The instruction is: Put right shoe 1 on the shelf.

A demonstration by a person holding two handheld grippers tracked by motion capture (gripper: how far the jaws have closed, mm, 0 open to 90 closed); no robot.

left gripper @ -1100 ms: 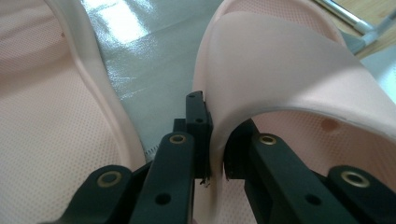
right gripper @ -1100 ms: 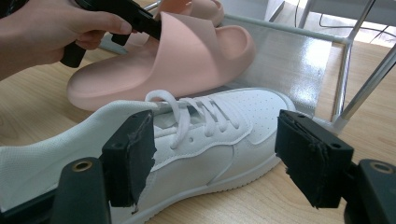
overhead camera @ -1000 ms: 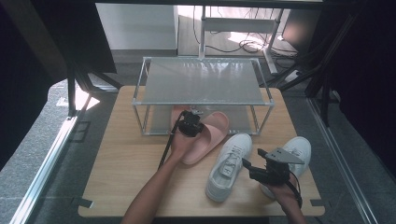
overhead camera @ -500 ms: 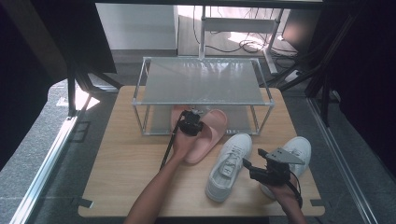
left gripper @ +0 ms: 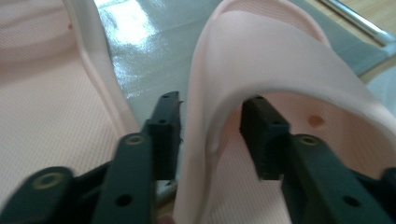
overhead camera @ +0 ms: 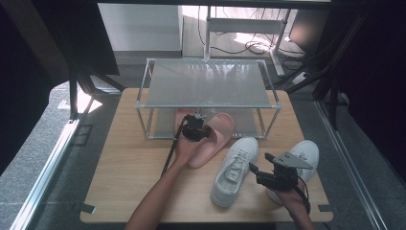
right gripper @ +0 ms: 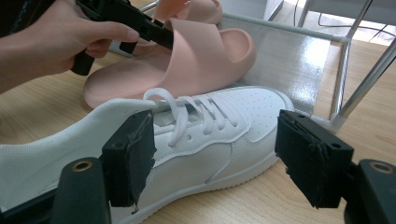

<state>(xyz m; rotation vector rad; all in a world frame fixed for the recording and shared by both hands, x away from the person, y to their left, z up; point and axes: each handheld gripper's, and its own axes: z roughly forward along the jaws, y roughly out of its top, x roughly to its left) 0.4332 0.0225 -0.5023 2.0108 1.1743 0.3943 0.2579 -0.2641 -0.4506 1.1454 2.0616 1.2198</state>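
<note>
A pink slipper (overhead camera: 218, 136) lies at the front of the wire rack, its toe on the bottom shelf. My left gripper (overhead camera: 196, 122) straddles the slipper's strap (left gripper: 210, 93). Its jaws have just been opening, and the strap stands between them with the pads (left gripper: 164, 126) off it. A second pink slipper (left gripper: 42, 93) lies beside the first on the shelf. My right gripper (overhead camera: 260, 163) stands open beside a white sneaker (overhead camera: 234, 170), and its pads (right gripper: 130, 154) frame the sneaker (right gripper: 210, 135) without touching it. Behind the right hand lies another white sneaker (overhead camera: 306, 149).
The wire rack (overhead camera: 206, 84) with a grey top shelf stands at the back of the wooden table (overhead camera: 129, 167). Its thin metal legs (right gripper: 343, 84) rise close to the sneaker's toe. Dark frames and cables lie on the floor beyond.
</note>
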